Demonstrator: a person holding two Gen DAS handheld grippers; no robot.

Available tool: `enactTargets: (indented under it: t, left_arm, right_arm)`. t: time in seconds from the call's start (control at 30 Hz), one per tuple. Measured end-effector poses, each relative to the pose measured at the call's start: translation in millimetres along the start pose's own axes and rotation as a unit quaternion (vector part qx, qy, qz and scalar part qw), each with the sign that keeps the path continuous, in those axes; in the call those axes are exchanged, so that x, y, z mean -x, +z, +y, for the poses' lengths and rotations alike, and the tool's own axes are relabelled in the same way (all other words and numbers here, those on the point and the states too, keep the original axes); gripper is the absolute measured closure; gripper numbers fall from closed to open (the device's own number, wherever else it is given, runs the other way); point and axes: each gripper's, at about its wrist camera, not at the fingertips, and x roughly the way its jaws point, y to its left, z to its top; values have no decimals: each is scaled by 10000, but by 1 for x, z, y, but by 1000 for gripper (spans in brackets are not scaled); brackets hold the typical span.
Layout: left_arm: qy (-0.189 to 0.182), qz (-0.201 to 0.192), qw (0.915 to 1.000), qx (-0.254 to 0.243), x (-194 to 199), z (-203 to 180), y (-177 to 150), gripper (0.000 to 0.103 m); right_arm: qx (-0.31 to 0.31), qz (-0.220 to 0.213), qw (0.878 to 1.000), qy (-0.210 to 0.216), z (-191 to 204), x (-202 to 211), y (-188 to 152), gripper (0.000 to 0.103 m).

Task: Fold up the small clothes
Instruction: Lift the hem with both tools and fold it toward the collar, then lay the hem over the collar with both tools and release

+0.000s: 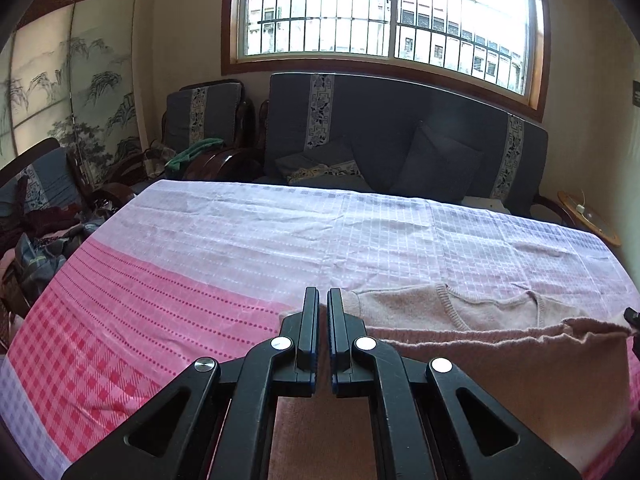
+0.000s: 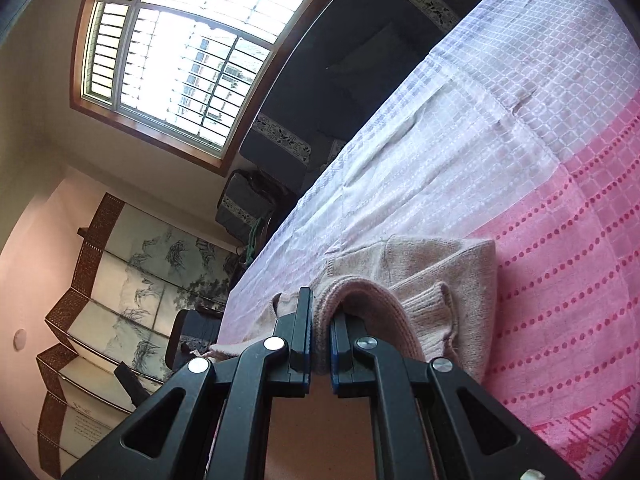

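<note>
Window (image 1: 384, 8) glare, fisheye-warped dark edges

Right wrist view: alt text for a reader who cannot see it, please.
The right gripper, its black fingers shut on a bunched fold of the pale pink knitted sweater, holds it over a pink-and-lilac checked cloth covering the table; a barred window is behind.

A home living room: cushioned sofa (image 1: 400, 132), painted folding screen (image 1: 68, 92).
</note>
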Motion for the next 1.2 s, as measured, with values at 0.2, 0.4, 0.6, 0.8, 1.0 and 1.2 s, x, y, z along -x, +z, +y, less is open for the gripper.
enactTargets:
  t: [0.2, 0.4, 0.6, 0.8, 1.0, 1.2]
  left_arm:
    - [55, 285, 9980, 567, -37, 29, 3, 100]
    - [-188, 601, 9957, 674, -45, 46, -6, 99]
    - [-1171, 1642, 9772, 661, -64, 57, -6, 97]
    - [-1629, 1772, 9706, -57, -69, 35, -12, 96]
    - [-1520, 1986, 9678, -291, -86, 22, -19, 89]
    - [-1178, 1635, 9787, -386, -87, 19, -20, 100]
  right_arm:
    - [-118, 42, 9999, -32, -19, -16, 4, 96]
    - [-264, 45, 9996, -92, -28, -25, 9, 96]
    - [-115, 52, 9998, -178, -25, -28, 8, 96]
    - [-114, 78, 9998, -160, -28, -29, 4, 96]
    - [12, 137, 9996, -230, -24, -33, 3, 95]
    - [-4, 138, 9997, -200, -24, -34, 3, 95]
